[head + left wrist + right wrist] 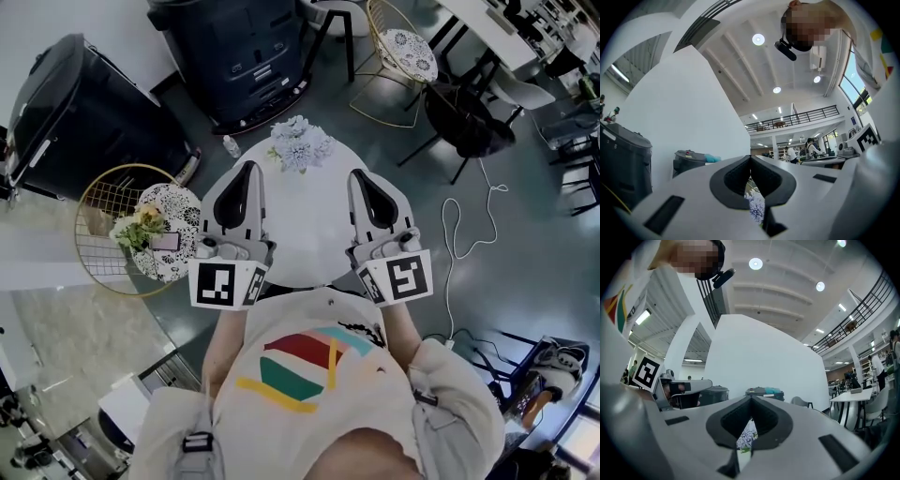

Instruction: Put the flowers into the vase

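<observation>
While both grippers hang level above the round white table (309, 234), the left gripper (248, 169) and right gripper (360, 176) each have jaws closed tip to tip with nothing between them. Pale blue flowers (300, 142) sit at the table's far edge, well ahead of both grippers; whether a vase holds them cannot be told. Nothing stands between the grippers and the flowers. Head view only: small bottle (231, 146) beside the flowers, gold wire chair (103, 202) to the left bearing yellow flowers (139, 225) and a phone (165, 241), two dark bins (234, 56), white cable (457, 234) on the floor. Gripper views only: flowers glimpsed through the gap behind the closed tips, a white wall (759, 362), a balcony railing (797, 117).
</observation>
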Tool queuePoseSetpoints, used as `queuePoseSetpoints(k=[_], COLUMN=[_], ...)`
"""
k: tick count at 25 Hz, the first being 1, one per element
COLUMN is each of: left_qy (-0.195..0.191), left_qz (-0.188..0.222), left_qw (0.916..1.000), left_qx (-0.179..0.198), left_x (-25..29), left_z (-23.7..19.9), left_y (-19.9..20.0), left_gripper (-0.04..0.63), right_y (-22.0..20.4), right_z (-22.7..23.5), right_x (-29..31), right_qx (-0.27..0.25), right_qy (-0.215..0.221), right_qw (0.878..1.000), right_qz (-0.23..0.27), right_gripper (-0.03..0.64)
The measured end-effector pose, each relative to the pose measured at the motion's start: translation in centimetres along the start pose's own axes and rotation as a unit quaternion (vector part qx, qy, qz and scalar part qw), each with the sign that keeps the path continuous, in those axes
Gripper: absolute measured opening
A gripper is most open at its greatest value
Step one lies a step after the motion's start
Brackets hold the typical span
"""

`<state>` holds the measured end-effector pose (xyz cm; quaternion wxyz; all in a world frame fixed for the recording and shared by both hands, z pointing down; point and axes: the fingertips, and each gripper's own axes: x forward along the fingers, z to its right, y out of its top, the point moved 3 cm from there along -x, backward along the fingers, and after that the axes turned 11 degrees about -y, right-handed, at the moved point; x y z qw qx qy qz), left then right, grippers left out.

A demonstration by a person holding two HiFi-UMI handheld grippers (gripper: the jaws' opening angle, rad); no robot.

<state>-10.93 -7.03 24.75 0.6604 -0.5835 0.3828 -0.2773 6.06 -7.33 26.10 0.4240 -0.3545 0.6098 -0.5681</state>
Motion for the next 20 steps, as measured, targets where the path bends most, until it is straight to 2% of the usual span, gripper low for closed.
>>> queuePoseSetpoints(k=[20], left_qy=[0.006], left_qz=[-0.007], left_qw=[0.9998], left_qx=[-0.017], left_x=[0.5], left_z=[-0.7], left_y=[-0.9], left_gripper=[0.006], right_y=[-0.7], right_z=[0.3], right_x=[0.1], right_qx=[-0.011], right_qy=[0.011], right_qw=[1.0], right_qz=[-0.009], right_gripper=[0.011])
